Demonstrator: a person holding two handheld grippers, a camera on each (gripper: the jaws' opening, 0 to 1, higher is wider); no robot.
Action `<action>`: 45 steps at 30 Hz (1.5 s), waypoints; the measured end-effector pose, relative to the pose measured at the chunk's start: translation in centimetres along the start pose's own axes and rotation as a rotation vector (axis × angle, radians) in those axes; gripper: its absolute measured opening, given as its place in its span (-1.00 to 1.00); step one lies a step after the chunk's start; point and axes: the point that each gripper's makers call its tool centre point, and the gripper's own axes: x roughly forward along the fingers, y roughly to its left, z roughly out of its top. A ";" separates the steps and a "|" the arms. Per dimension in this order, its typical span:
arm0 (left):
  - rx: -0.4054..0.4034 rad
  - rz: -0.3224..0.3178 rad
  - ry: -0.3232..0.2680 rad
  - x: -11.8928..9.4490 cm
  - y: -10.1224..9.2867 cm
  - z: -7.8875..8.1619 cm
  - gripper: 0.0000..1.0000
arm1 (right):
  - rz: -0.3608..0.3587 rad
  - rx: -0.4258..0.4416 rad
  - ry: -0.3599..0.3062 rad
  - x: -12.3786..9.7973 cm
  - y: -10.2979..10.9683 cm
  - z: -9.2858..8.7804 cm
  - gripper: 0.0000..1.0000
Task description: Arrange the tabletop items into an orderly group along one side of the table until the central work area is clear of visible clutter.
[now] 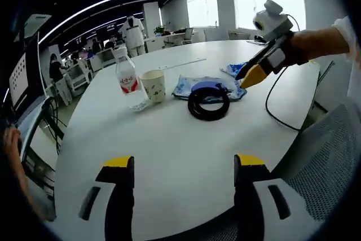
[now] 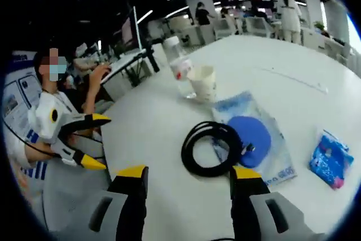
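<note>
On the white bench (image 1: pixel 169 139) the things sit in a loose cluster: a clear water bottle (image 1: pixel 126 77) with a red label stands just beside a paper cup (image 1: pixel 153 85), and near them a coil of black cable (image 1: pixel 208 104) lies partly on a flat plastic bag (image 1: pixel 192 86) that holds a round blue disc (image 1: pixel 207 87). A small blue packet (image 2: pixel 331 159) lies apart from the bag, further along the bench. The left gripper (image 1: pixel 183 165) hovers low over the near bare part of the bench, its jaws wide apart and holding nothing. The right gripper (image 2: pixel 185 176) hangs just above the cable coil, its jaws also spread and empty; in the left gripper view it reaches in over the bag's far edge. A person in a white shirt (image 2: pixel 53 105) sits at the bench's end, and others stand in the office behind.
</note>
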 end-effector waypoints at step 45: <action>0.019 0.024 0.070 0.2 0.7 -1.4 0.25 | -0.047 -0.269 0.139 9.0 0.1 -1.3 -0.91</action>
